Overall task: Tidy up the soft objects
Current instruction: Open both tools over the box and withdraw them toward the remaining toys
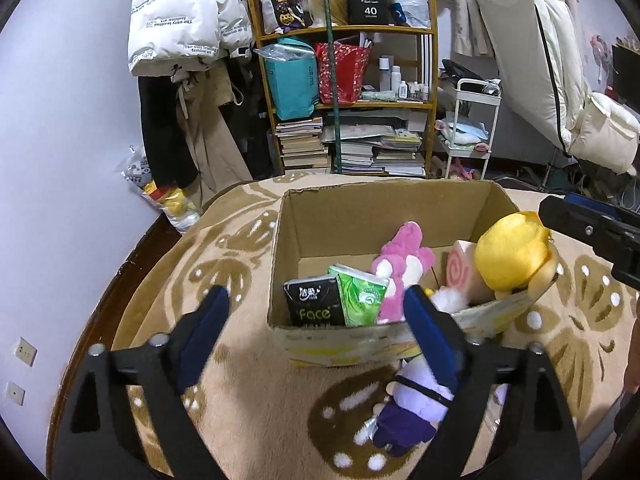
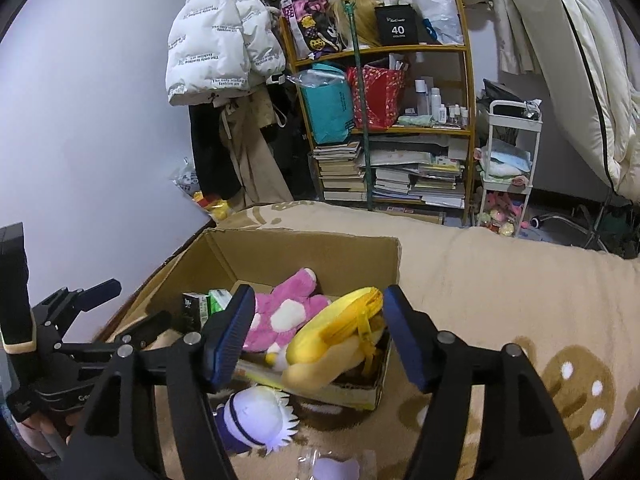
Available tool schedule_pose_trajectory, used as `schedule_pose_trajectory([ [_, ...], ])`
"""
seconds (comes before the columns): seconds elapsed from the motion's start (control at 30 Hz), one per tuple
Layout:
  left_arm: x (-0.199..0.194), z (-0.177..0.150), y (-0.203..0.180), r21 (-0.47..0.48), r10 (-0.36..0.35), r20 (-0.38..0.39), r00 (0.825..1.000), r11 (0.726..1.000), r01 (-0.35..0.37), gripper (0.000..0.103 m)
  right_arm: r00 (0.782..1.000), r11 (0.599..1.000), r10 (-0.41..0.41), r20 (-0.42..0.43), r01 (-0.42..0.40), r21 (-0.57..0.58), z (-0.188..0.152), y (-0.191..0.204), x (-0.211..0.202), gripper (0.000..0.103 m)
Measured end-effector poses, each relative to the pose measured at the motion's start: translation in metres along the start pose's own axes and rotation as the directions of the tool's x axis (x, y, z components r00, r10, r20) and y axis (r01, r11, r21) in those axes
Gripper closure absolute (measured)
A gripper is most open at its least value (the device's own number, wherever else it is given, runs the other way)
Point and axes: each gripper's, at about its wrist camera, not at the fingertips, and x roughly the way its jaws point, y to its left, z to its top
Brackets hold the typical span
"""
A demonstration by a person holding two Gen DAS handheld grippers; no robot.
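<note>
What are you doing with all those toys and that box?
A person is tidying soft things into a cardboard box on the blanket. The pink plush, the yellow plush and tissue packs are already in. Both grippers, left and right, are open and empty. A purple doll still lies outside.

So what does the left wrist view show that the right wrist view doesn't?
Left wrist only: the pink swirl cushion in the box, and the purple doll's body on the blanket outside it.

Right wrist only: a pale purple toy at the bottom edge, and the hand holding the left gripper.

Both: the box, pink plush, yellow plush, tissue packs, and the shelf behind.
</note>
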Motion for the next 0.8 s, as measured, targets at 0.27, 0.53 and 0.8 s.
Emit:
schedule_pose_trajectory([
  [0.27, -0.017, -0.010, -0.002, 0.003, 0.011, -0.023, 1.000, 1.000, -0.011, 0.006, 1.000, 1.000, 0.007, -0.019, -0.007, 0.007, -0.008, -0.003, -0.019, 0.015],
  [0.53, -0.033, -0.024, -0.009, 0.037, 0.000, -0.063, 0.998, 0.999, 0.002, 0.006, 0.999, 1.000, -0.014, -0.042, 0.013, -0.024, -0.020, -0.006, -0.039, 0.000],
  [0.8, -0.043, -0.041, -0.023, 0.093, -0.001, -0.098, 0.995, 0.996, 0.010, 0.006, 0.994, 0.999, -0.032, -0.105, 0.028, -0.039, -0.039, -0.003, -0.045, 0.000],
])
